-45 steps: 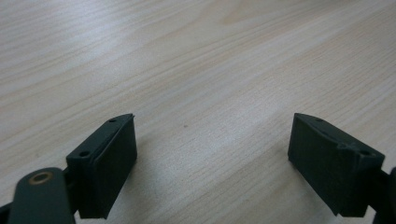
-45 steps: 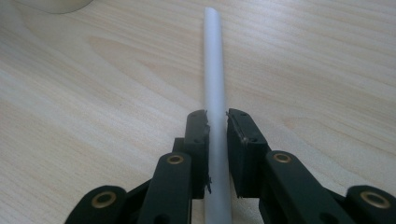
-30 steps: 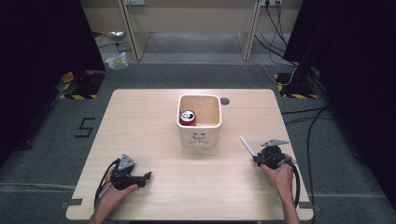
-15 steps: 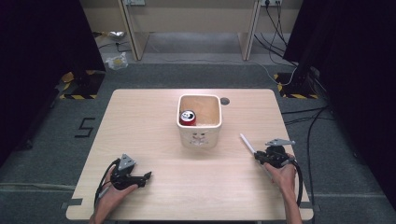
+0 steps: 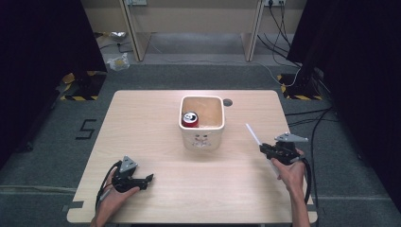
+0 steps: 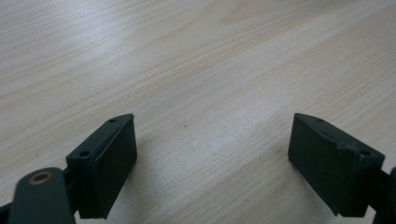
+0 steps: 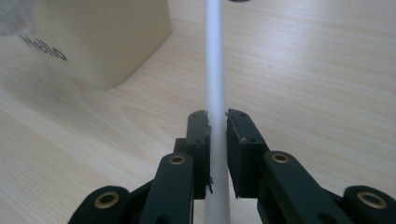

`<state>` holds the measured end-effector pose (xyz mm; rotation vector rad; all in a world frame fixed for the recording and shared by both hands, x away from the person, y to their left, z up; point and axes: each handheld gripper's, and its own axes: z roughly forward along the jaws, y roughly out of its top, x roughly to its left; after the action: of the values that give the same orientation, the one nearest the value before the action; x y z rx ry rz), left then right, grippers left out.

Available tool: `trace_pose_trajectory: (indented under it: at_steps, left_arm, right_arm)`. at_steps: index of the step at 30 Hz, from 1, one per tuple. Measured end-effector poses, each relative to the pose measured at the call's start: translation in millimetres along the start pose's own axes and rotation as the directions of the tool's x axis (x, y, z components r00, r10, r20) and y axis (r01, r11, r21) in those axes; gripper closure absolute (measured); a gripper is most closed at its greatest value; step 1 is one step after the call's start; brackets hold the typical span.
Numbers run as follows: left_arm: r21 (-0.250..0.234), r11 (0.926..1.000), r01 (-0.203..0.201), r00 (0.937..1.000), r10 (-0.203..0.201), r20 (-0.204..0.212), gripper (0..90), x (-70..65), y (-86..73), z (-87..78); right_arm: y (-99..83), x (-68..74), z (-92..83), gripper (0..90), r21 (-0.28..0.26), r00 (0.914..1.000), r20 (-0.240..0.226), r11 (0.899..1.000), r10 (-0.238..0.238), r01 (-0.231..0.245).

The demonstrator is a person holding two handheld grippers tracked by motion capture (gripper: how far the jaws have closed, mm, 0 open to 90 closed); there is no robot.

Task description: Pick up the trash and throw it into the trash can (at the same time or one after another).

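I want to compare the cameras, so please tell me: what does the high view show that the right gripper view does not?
The high view alone shows a red can inside the cream container, the left tongs open on the table, and both hands. The right gripper view alone shows, close up, the right tongs shut on the white straw, and lettering on the container wall. Both show the straw, the container, the right tongs and the wooden table.

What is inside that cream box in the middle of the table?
A red drinks can stands in the cream box, near its left wall. Bare floor shows beside it. The near wall hides the rest.
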<state>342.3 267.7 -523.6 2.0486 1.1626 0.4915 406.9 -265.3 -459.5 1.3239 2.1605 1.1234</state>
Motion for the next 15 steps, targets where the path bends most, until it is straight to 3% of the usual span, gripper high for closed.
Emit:
trace_pose_trajectory:
  at_steps: [15]
  left_arm:
    - [-0.001, 1.0, 0.001, 1.0, -0.001, 0.001, 14.7, 0.0, 0.0, 0.1]
  right_arm:
    - [43.6, 9.0, -12.5, 79.8, -0.086, 0.9988, -0.017, 0.995, -0.046, 0.044]
